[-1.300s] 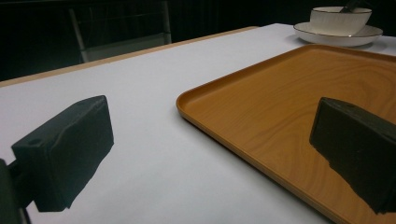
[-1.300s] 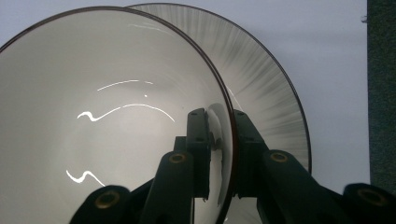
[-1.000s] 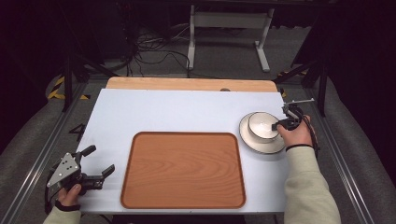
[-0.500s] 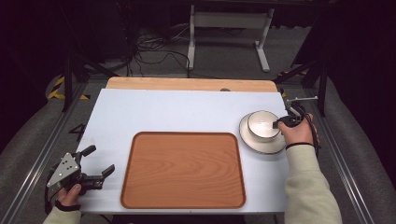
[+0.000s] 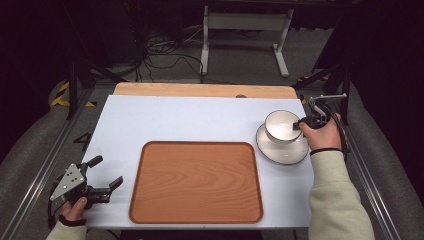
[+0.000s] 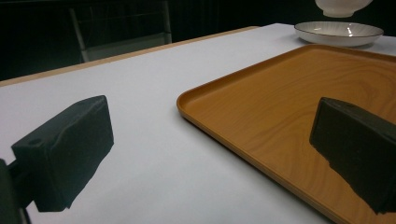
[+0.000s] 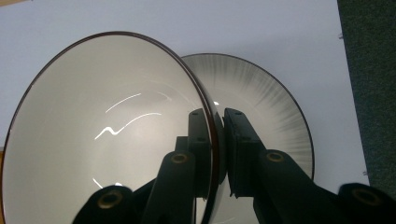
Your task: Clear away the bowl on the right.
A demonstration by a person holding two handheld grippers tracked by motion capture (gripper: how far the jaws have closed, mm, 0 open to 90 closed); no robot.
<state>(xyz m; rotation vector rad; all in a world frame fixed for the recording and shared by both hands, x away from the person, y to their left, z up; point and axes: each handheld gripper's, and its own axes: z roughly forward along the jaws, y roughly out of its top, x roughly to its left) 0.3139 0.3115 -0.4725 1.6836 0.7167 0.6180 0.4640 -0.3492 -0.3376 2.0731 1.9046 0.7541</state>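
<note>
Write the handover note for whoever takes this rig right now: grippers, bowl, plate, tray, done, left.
Right gripper: shut on the rim of the bowl, which is lifted clear above the plate.
Left gripper: open, holding nothing, at the table's near left corner beside the tray.
Done: bowl gripped and raised off the plate.
Left: probably set the bowl down, perhaps on the bare tray; the plate sits untouched on the table.

I find no readable text, labels, brands or numbers anywhere. Bowl plain white inside, dark rim line, no print. Plate carries grey radial streaks, pattern only. Tray bare wood grain. Table sheet blank. Yellow-black hazard stripes on floor, no wording.
</note>
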